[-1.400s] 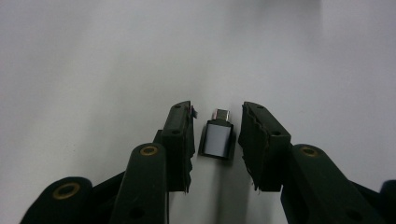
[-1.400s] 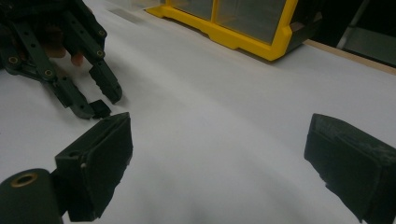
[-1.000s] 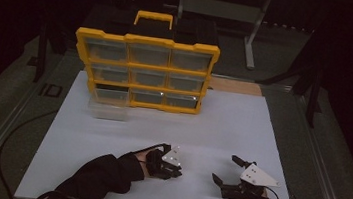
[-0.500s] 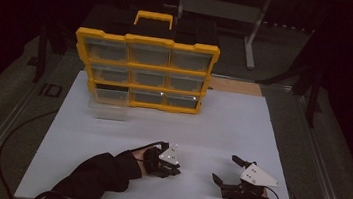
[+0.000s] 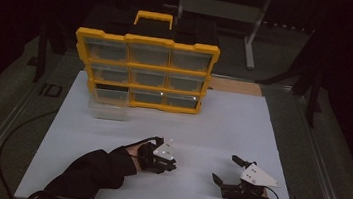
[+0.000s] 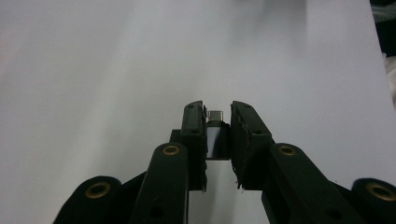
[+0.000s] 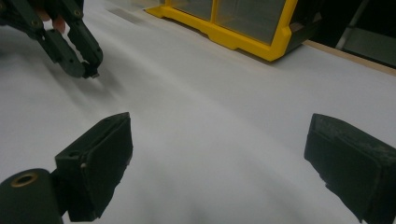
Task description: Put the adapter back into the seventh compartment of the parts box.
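Note:
My left gripper (image 6: 217,116) is shut on a small dark connector-like part with a metal tip (image 6: 215,125), held between its pads just above the white mat. From the high view this gripper (image 5: 172,166) sits at the front centre of the mat, and the right gripper view has it (image 7: 91,70) at the upper left with the small part (image 7: 94,74) at its tips. My right gripper (image 5: 224,168) stands open at the front right, its pads (image 7: 109,158) wide apart over bare mat with nothing between them.
A yellow organiser (image 5: 145,71) with clear drawers and a black top stands at the back of the white mat (image 5: 222,125). One clear drawer (image 5: 107,111) lies on the mat in front of its lower left corner. A wooden strip (image 5: 234,86) borders the back right.
My left gripper has risen a little off the mat and drifted slightly back, still closed on the small part. The right gripper has stayed in place.

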A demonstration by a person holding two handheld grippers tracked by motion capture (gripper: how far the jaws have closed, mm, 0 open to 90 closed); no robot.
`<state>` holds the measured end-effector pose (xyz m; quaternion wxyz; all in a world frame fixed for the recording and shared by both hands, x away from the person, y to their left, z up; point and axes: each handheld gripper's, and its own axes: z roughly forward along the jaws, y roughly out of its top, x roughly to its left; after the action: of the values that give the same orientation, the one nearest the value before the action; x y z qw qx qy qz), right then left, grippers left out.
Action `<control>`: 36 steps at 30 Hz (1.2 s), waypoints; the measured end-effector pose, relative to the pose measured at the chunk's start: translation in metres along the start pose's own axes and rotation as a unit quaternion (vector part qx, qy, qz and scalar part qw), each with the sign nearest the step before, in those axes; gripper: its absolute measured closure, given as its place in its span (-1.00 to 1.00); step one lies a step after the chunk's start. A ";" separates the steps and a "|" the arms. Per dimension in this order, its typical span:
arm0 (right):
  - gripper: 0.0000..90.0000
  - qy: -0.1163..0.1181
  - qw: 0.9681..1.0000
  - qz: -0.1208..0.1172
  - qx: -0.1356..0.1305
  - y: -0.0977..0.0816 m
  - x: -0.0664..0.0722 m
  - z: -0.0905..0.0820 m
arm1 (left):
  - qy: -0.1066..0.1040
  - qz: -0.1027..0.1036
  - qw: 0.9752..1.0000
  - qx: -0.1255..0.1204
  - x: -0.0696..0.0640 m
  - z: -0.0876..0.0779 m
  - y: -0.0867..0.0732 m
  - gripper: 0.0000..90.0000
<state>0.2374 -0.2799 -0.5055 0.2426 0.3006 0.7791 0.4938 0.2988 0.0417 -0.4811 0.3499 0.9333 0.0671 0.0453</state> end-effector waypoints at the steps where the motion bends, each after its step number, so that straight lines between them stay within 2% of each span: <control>1: -0.82 0.000 1.000 0.000 0.000 0.000 0.000 0.000 | 0.003 -0.001 1.000 0.000 0.000 -0.002 0.000 0.70; 5: -0.82 0.001 1.000 -0.001 0.000 0.000 0.000 0.000 | 0.003 -0.005 1.000 -0.004 0.002 -0.009 0.000 0.70; 9: -0.82 0.000 1.000 0.000 0.000 0.000 0.000 0.000 | 0.013 0.000 1.000 -0.001 0.004 -0.015 0.000 0.70; 22: -0.82 -0.001 1.000 0.000 0.001 0.000 0.000 0.000 | 0.035 -0.013 0.999 -0.006 0.015 -0.040 -0.004 0.70; 26: -0.82 -0.001 1.000 0.002 0.000 0.000 0.000 0.000 | 0.049 -0.016 0.999 -0.015 0.018 -0.049 -0.004 0.70; 31: -0.82 -0.001 1.000 0.002 0.000 0.000 0.001 0.001 | 0.053 -0.020 0.998 -0.017 0.022 -0.058 -0.004 0.70; 36: -0.82 -0.001 1.000 -0.001 0.001 0.000 0.000 0.001 | 0.066 -0.027 0.997 -0.023 0.028 -0.069 -0.005 0.70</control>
<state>0.2376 -0.2793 -0.5058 0.2433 0.3008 0.7795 0.4927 0.3174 0.0943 -0.4317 0.3674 0.9177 0.1138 0.0991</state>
